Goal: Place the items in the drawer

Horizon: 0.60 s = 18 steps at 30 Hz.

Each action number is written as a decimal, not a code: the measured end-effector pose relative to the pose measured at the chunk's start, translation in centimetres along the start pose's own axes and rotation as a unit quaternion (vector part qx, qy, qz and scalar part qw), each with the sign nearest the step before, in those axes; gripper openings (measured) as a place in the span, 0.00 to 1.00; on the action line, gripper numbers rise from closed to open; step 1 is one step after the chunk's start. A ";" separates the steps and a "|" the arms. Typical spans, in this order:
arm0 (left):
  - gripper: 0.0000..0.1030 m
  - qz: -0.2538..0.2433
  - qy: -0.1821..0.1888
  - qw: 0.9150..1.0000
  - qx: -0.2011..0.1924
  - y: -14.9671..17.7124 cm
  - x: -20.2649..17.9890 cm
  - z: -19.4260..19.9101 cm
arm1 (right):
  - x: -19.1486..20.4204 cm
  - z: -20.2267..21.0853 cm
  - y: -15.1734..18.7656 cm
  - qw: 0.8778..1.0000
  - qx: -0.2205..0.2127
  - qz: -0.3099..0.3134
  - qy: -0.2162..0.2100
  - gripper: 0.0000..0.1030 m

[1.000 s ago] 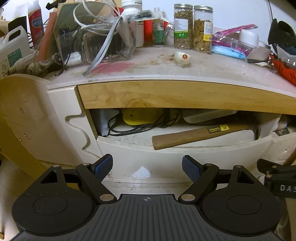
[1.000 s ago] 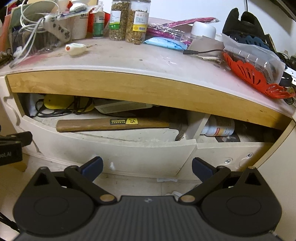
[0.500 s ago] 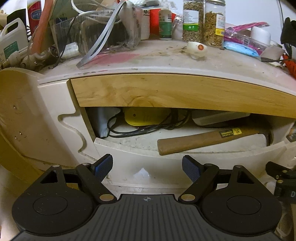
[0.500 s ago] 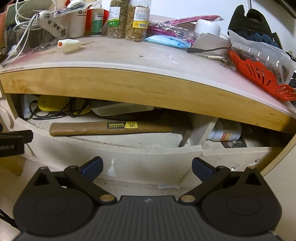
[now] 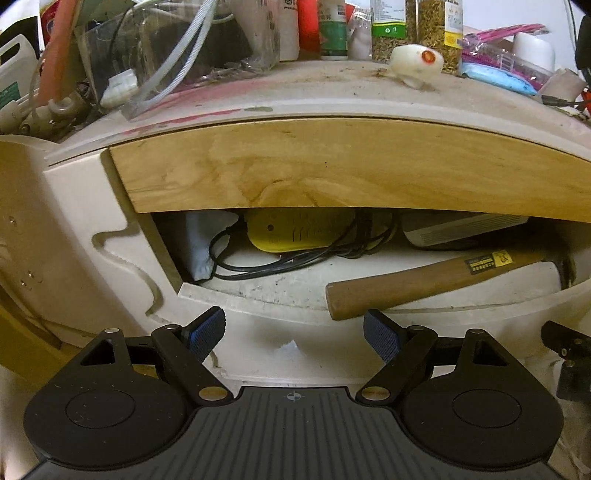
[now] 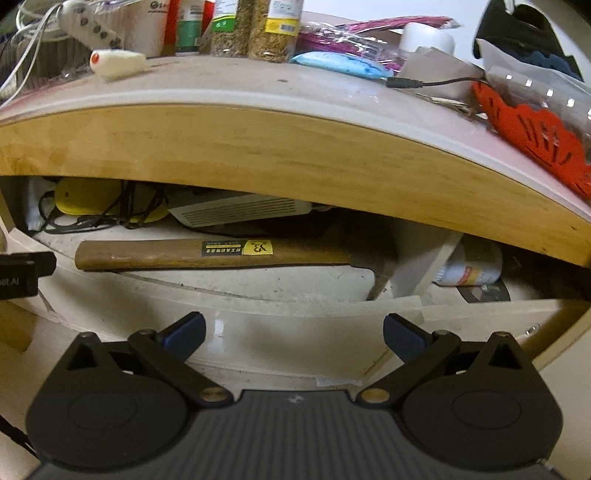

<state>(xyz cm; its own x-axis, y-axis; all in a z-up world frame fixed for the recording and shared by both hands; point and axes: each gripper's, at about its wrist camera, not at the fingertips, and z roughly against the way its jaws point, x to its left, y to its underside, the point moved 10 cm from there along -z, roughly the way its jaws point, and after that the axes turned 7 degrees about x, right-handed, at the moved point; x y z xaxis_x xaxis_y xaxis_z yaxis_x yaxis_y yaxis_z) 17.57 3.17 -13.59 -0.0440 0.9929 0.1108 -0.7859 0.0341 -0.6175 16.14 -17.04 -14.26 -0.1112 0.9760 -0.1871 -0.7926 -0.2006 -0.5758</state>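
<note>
A white drawer (image 5: 280,306) stands partly open under a wooden desk edge (image 5: 332,166). Inside lie a wooden-handled hammer (image 5: 424,284), a yellow device (image 5: 295,229) with black cables and a white vented box (image 5: 461,227). The hammer (image 6: 214,253) and the drawer front (image 6: 295,332) also show in the right wrist view. My left gripper (image 5: 294,330) is open and empty, close in front of the drawer front. My right gripper (image 6: 294,332) is open and empty, just before the drawer front, right of the left one.
The desk top holds a small white object with a red dot (image 5: 415,62), two jars (image 6: 255,26), bottles, cables in a clear box (image 5: 177,44), a blue pack (image 6: 340,64) and an orange basket (image 6: 532,133). A second drawer compartment on the right holds a white bottle (image 6: 472,267).
Both grippers have moved closer to the drawer and a little lower; the drawer opening and hammer look larger. Jaws stay open.
</note>
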 end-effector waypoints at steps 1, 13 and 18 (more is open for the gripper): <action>0.80 -0.001 -0.001 1.000 0.000 -0.1 0.0 -0.2 | 0.0 -0.2 -0.1 1.000 -0.001 0.003 0.001 1.00; 0.80 -0.005 -0.004 1.000 0.009 -0.5 -0.3 -3.2 | -1.0 -4.0 -1.0 1.000 0.007 -0.004 -0.003 1.00; 0.80 -0.014 -0.007 1.000 0.005 -0.9 -0.5 -3.9 | -0.9 -4.9 -1.3 1.000 0.004 0.004 0.000 1.00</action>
<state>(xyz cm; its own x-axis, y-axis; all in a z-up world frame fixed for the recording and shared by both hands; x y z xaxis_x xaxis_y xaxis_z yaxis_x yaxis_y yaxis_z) 20.69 3.10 -16.08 -0.0306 0.9899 0.1386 -0.7936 0.0602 -0.6054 20.17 -18.10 -17.26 -0.1180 0.9745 -0.1909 -0.7970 -0.2076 -0.5672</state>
